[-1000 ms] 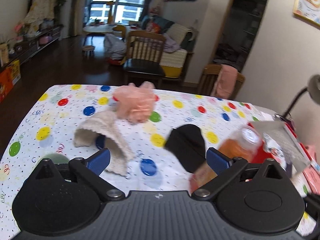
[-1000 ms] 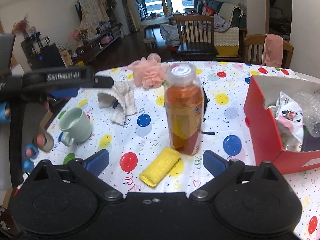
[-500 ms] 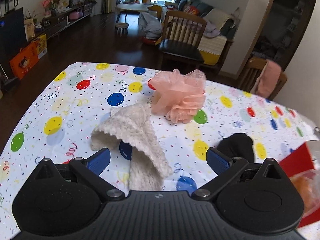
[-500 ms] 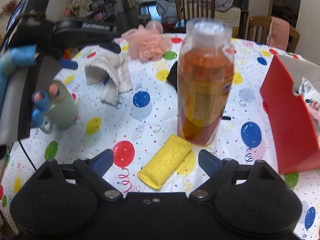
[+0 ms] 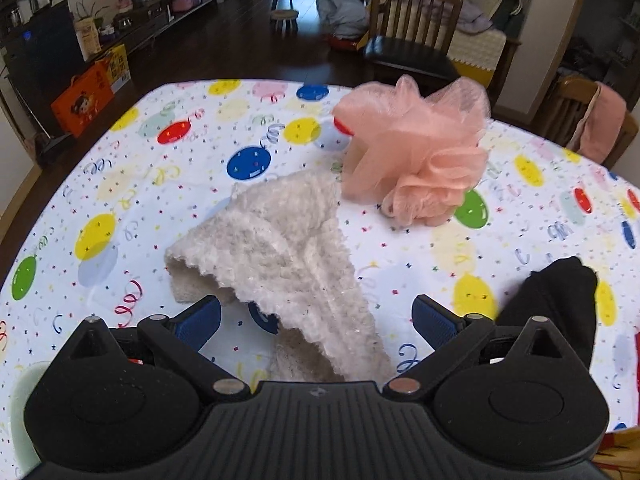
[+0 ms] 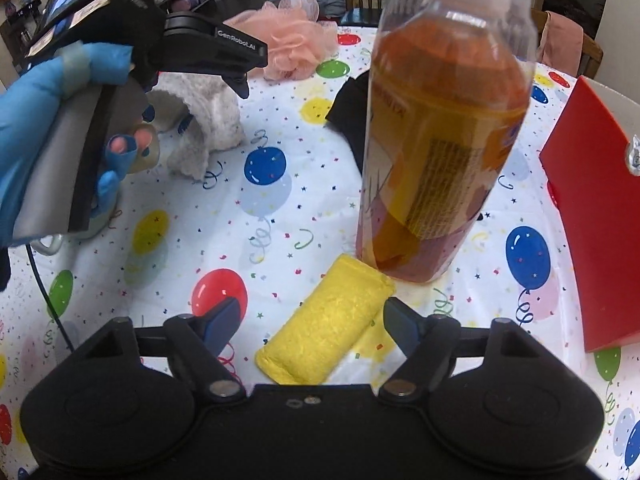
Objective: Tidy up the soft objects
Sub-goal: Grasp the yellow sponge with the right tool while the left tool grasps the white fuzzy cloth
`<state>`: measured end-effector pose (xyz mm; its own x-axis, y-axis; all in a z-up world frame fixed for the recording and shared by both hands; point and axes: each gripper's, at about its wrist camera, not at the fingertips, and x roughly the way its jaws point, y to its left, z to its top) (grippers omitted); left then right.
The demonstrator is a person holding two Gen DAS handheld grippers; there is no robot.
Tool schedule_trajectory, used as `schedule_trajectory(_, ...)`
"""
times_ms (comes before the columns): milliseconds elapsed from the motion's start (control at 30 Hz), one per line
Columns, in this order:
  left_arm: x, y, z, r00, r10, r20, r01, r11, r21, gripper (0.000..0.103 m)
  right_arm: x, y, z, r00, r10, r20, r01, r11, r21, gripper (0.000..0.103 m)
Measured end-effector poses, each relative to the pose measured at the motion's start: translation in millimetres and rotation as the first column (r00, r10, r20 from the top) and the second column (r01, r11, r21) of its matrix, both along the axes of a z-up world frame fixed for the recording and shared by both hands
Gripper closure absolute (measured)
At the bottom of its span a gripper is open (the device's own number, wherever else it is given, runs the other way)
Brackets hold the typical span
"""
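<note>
A tabletop (image 5: 120, 184) is seen covered with a smooth white cloth printed with coloured balloons and confetti. A cream, nubbly fleece cloth (image 5: 280, 256) is draped on it in a folded, tent-like wedge, one scalloped edge lifted off the surface. The left gripper (image 5: 316, 316) is held with its blue-padded jaws spread wide on either side of the narrow end of this cloth, no pad pressed against it. Just beyond the cloth, a peach mesh bath pouf (image 5: 416, 152) of gathered, ruffled netting is seen resting. A matte black fabric piece (image 5: 560, 296) lies to the right.

In the right wrist view, a yellow terry sponge cloth (image 6: 332, 320), rolled into a soft oblong, is seen lying between the jaws of the right gripper (image 6: 312, 320); the jaws are closing around it, with a gap left on each side. Just behind it a clear plastic bottle (image 6: 448, 120) of amber liquid stands upright, with a paper label. A red cardboard box (image 6: 600, 216) sits to the right. A hand in a blue glove (image 6: 44, 104) is seen carrying the left gripper's body.
</note>
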<state>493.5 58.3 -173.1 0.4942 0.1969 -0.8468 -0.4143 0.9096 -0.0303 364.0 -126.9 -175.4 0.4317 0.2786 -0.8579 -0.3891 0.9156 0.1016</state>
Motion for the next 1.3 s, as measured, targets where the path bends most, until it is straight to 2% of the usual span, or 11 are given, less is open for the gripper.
schedule_trajectory(167, 7.1, 0.2, -11.4, 1.0, 0.006, -0.025, -0.006, 1.0, 0.015, 0.003, 1.6, 1.9, -6.2, 1.0, -0.009, -0.018, 0.008, 1.0, -0.019, 0.03)
schedule_trajectory(333, 10.3, 1.8, -21.2, 0.998, 0.01, -0.058, -0.009, 1.0, 0.017, 0.026, 0.6, 5.7, -8.4, 1.0, -0.006, -0.029, 0.006, 1.0, -0.023, 0.031)
schedule_trajectory(400, 10.0, 3.0, -23.2, 0.998, 0.014, -0.062, -0.013, 1.0, 0.014, 0.029, 0.9, 6.2, -8.7, 1.0, -0.009, -0.028, 0.008, 1.0, -0.028, 0.032)
schedule_trajectory(467, 9.1, 2.4, -22.5, 0.998, 0.018, -0.059, -0.017, 0.999, 0.027, 0.032, 1.5, 6.2, -8.8, 0.999, -0.017, -0.029, 0.015, 0.999, -0.039, 0.037)
schedule_trajectory(700, 8.7, 1.4, -17.6, 0.998, 0.014, -0.054, -0.013, 1.0, 0.018, 0.069, 1.3, 2.9, -9.4, 0.999, -0.026, -0.03, 0.025, 0.999, -0.047, 0.049)
schedule_trajectory(767, 7.0, 2.5, -16.1, 0.998, 0.021, -0.053, -0.02, 1.0, 0.017, 0.07, 1.1, 1.4, -9.1, 0.999, -0.029, -0.031, 0.027, 0.999, -0.045, 0.051)
schedule_trajectory(833, 4.1, 3.0, -13.5, 0.999, 0.024, -0.046, -0.023, 0.999, 0.023, 0.079, -0.8, 0.6, -7.9, 0.999, -0.026, -0.027, 0.025, 0.999, -0.046, 0.053)
schedule_trajectory(1000, -2.2, 2.5, -4.9, 1.0, 0.003, -0.016, -0.003, 1.0, 0.031, 0.089, -5.8, -3.8, -5.0, 1.0, -0.017, -0.018, 0.016, 0.999, -0.039, 0.061)
schedule_trajectory(1300, -20.1, 0.5, 18.3, 0.998, -0.031, 0.048, 0.03, 1.0, 0.006, 0.091, -19.7, -12.1, 8.1, 1.0, -0.012, 0.014, 0.012, 1.0, -0.012, 0.066)
